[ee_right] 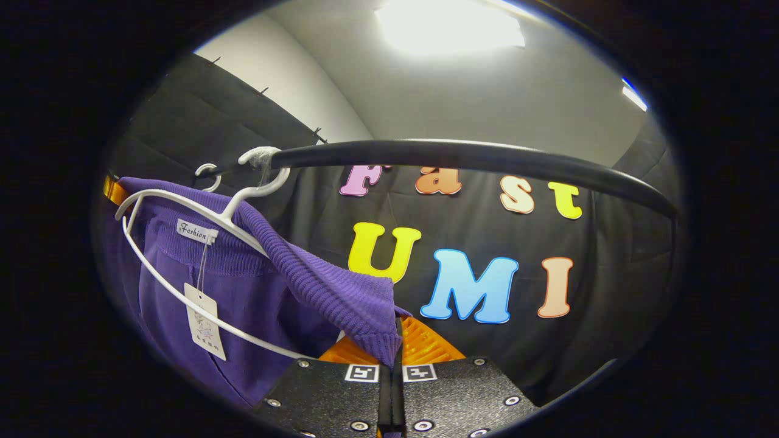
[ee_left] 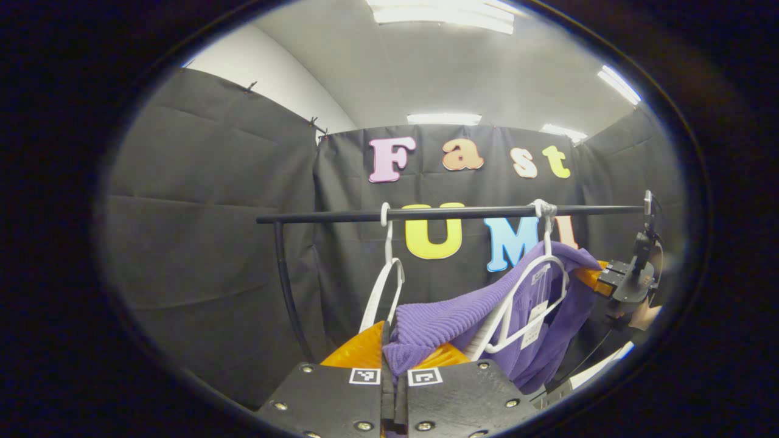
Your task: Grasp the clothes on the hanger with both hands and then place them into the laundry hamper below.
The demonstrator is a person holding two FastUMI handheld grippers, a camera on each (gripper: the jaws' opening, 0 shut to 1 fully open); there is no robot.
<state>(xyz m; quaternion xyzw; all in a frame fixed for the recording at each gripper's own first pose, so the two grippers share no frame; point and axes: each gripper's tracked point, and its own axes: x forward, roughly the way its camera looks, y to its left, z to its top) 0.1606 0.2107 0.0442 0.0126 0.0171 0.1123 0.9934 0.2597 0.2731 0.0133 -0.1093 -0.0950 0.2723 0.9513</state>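
So my left gripper (ee_left: pixel 394 371) is clamped tight, fingers basically together with a fold of the purple ribbed knit sweater (ee_left: pixel 453 319) pinched between them. Same story on my right gripper (ee_right: pixel 395 359): closed down on the sweater's other edge, a strip of knit running straight into the slot between the fingers. Both hands have cloth, so I'd say the grasp part is done.

The sweater stretches up and away from each set of fingers toward the white plastic hanger (ee_right: pixel 201 213), which is hooked on the black clothes rail (ee_right: pixel 475 155). Its long axis runs roughly between my two hands, along the rail. From the left gripper view, my right gripper sits off at the far end of the sweater, near the rail's end, so we're well apart with the cloth spanning between us. A second, bare white hanger (ee_left: pixel 383 286) hangs just beside my left fingers.

Key thing: the shoulders look partly off the hanger already, but it's threaded through the neck. I can't see the hamper, it should be below.
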